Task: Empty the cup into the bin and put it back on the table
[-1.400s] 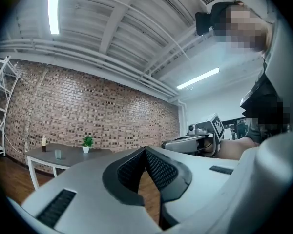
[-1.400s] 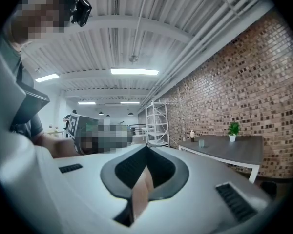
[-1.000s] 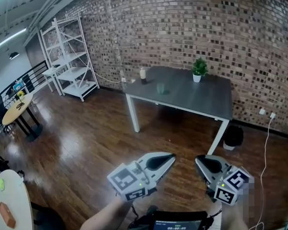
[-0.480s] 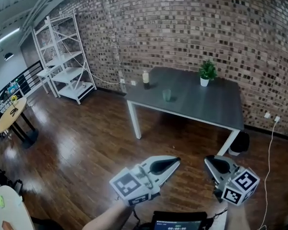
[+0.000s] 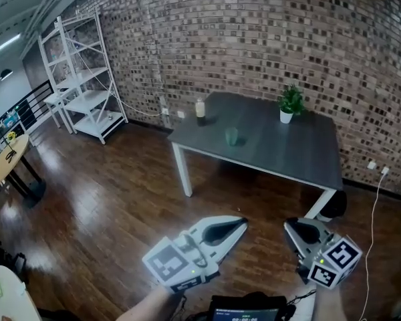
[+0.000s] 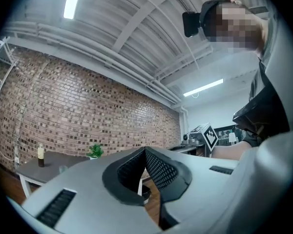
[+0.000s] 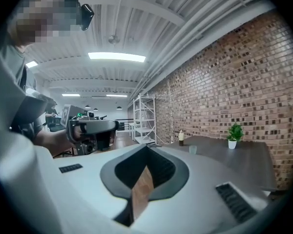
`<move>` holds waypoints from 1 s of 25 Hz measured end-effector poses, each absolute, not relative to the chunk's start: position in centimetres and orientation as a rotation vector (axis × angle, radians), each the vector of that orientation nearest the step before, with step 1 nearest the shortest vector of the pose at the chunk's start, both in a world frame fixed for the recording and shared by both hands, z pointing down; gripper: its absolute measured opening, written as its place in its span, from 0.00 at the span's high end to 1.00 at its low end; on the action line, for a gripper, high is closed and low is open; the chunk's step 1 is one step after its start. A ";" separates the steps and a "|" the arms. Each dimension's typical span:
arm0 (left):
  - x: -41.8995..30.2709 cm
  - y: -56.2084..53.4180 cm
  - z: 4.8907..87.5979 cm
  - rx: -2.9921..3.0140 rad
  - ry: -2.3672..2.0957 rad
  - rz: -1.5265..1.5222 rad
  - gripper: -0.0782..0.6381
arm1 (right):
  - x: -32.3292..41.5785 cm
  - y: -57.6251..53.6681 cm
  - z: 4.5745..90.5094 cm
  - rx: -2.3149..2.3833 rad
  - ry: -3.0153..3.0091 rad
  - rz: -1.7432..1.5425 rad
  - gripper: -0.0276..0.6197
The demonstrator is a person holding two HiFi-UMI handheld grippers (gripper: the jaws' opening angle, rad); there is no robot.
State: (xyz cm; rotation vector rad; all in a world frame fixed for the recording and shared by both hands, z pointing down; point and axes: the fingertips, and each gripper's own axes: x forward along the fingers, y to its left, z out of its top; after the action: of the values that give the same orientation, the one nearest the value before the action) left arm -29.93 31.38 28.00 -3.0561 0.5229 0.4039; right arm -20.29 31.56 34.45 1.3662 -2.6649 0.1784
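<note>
Head view: a grey table point(image 5: 281, 149) stands on dark wood floor point(image 5: 107, 199) against a brick wall point(image 5: 254, 39), with a white shelf unit point(image 5: 80, 79) to its left. The cup point(image 5: 232, 136) sits upright near the table's front edge, and the black bin point(image 5: 333, 204) is by the right front leg. Well apart, the left gripper point(image 5: 242, 223) and right gripper point(image 5: 287, 225) are closed on nothing.
</note>
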 end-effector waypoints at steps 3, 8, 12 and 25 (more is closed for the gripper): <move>-29.4 28.6 29.1 -3.069 0.555 0.367 0.90 | -19.5 28.9 35.0 1.344 -2.667 0.188 0.95; -27.3 21.0 31.7 -3.043 0.648 0.322 0.90 | -17.5 22.6 35.6 1.286 -2.710 0.212 0.95; -25.0 16.7 32.7 -3.045 0.675 0.271 0.90 | -15.0 18.4 35.4 1.262 -2.743 0.214 0.95; -19.0 8.5 33.5 -3.041 0.667 0.181 0.90 | -10.5 9.8 36.2 1.196 -2.783 0.251 0.95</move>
State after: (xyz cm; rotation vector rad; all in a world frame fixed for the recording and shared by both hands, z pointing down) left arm -18.96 8.46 33.55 -3.0412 0.6672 0.1805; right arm -10.53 9.78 36.17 1.1957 -2.7834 0.2509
